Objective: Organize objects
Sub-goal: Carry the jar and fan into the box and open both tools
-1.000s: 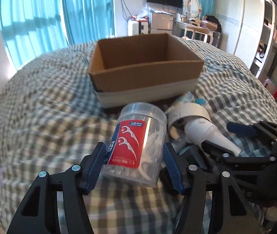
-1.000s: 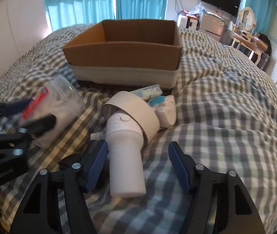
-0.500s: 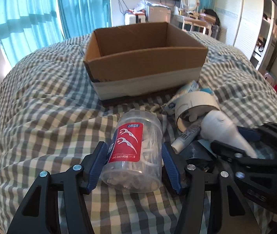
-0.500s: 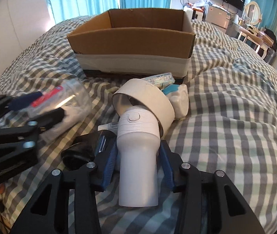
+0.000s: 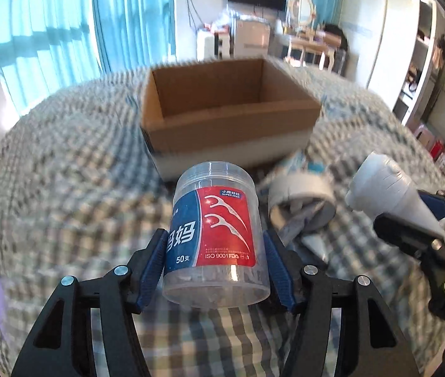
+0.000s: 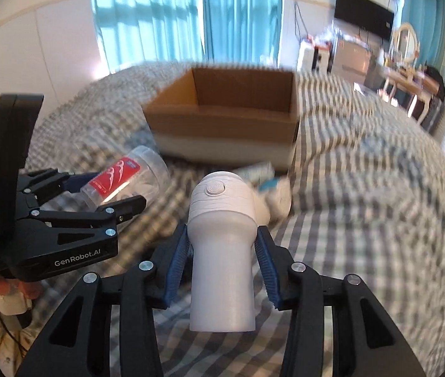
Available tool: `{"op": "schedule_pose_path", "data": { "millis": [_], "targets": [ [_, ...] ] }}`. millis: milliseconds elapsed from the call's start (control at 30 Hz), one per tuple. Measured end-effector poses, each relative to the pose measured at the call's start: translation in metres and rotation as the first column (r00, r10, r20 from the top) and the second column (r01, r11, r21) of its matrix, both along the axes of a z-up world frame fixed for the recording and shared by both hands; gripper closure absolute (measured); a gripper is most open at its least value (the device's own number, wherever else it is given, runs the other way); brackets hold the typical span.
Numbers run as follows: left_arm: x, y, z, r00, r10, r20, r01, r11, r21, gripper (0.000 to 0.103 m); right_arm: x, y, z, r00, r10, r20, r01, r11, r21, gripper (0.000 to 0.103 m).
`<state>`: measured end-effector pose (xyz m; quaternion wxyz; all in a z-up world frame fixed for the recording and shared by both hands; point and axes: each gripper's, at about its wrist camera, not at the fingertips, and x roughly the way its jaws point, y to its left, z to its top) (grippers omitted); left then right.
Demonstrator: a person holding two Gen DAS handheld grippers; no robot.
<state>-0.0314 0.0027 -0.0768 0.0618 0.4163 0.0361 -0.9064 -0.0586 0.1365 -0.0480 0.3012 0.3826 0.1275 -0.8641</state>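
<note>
My left gripper (image 5: pixel 214 265) is shut on a clear floss-pick jar (image 5: pixel 216 235) with a red and blue label, held off the checked bedspread. The same jar (image 6: pixel 125 177) and left gripper (image 6: pixel 103 191) show at the left of the right wrist view. My right gripper (image 6: pixel 222 253) is shut on a white handheld device (image 6: pixel 222 238) with a round button on its head, also lifted; the white device (image 5: pixel 385 191) appears at the right of the left wrist view. An open cardboard box (image 5: pixel 228 110) (image 6: pixel 232 110) with nothing visible inside stands ahead of both grippers on the bed.
A roll of white tape (image 5: pixel 301 194), a small tube (image 5: pixel 294 220) and a white and blue packet (image 6: pixel 272 185) lie between the grippers and the box. The checked bedspread (image 6: pixel 363 220) spreads to the right. Curtains, a desk and wardrobes stand behind the bed.
The right gripper has shut on the white device and lifted it off the tape roll. The left gripper holds the jar and has tipped it more upright, off the bedspread.
</note>
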Motion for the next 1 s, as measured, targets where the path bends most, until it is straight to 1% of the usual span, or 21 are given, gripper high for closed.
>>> {"op": "schedule_pose_path", "data": {
  "millis": [100, 267, 367, 500, 600, 733, 800, 1000],
  "targets": [
    [0.0, -0.008, 0.028, 0.998, 0.007, -0.055, -0.007, 1.0, -0.001, 0.041, -0.003, 0.003, 0.031, 0.998, 0.009, -0.057, -0.011, 0.999, -0.033, 0.06],
    [-0.016, -0.02, 0.07, 0.992, 0.028, -0.12, -0.034, 0.998, -0.047, 0.041, -0.024, -0.002, 0.073, 0.993, 0.009, -0.12, -0.017, 0.998, -0.061, 0.06],
    [-0.032, -0.029, 0.09, 0.989, 0.032, -0.147, -0.041, 0.997, -0.059, 0.041, -0.042, -0.007, 0.092, 0.989, 0.001, -0.145, -0.011, 0.997, -0.07, 0.06],
    [-0.059, -0.038, 0.105, 0.986, 0.036, -0.162, -0.048, 0.996, -0.069, 0.041, -0.07, -0.016, 0.11, 0.987, -0.006, -0.159, -0.007, 0.997, -0.082, 0.06],
    [-0.084, -0.041, 0.109, 0.986, 0.034, -0.163, -0.046, 0.996, -0.074, 0.041, -0.095, -0.027, 0.115, 0.988, -0.002, -0.155, -0.011, 0.997, -0.083, 0.06],
    [-0.113, -0.046, 0.106, 0.988, 0.023, -0.154, -0.037, 0.996, -0.085, 0.041, -0.135, -0.041, 0.11, 0.992, 0.006, -0.127, -0.017, 0.996, -0.086, 0.06],
    [-0.128, -0.051, 0.1, 0.99, 0.023, -0.142, -0.036, 0.996, -0.087, 0.041, -0.157, -0.052, 0.104, 0.994, 0.008, -0.108, -0.017, 0.996, -0.083, 0.06],
    [-0.168, -0.066, 0.072, 0.995, 0.015, -0.094, -0.021, 0.998, -0.057, 0.041, -0.212, -0.082, 0.076, 0.999, 0.018, -0.048, -0.021, 0.998, -0.061, 0.06]
  ]
}}
